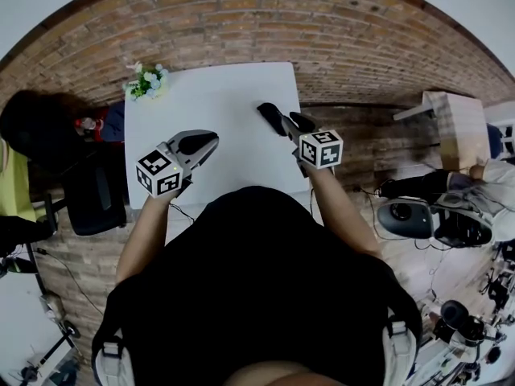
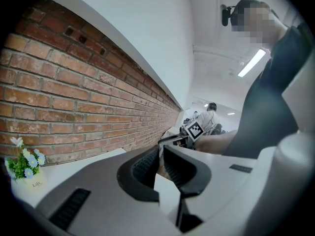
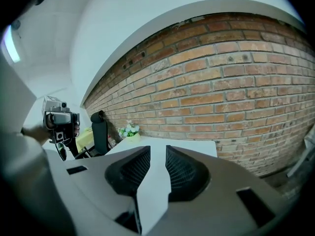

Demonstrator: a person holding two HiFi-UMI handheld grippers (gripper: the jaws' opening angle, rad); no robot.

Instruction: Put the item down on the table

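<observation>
Neither gripper holds an item, and I see none lying on the white table (image 1: 225, 95). My left gripper (image 1: 211, 139) hovers over the table's near left part. In the left gripper view (image 2: 161, 151) its jaws stand together with only a sliver between the pads and nothing in it. Over the table's near right part, my right gripper (image 1: 278, 112) points away from me. The right gripper view (image 3: 158, 149) shows a narrow gap between its ribbed pads, with only bare tabletop seen through it.
A small pot of flowers (image 1: 146, 80) stands at the table's far left corner, against the brick wall (image 1: 265, 22). A black chair (image 1: 95, 195) and a seated person (image 1: 32, 127) are to the left. A wooden desk (image 1: 459, 123) and camera gear (image 1: 410, 215) are on the right.
</observation>
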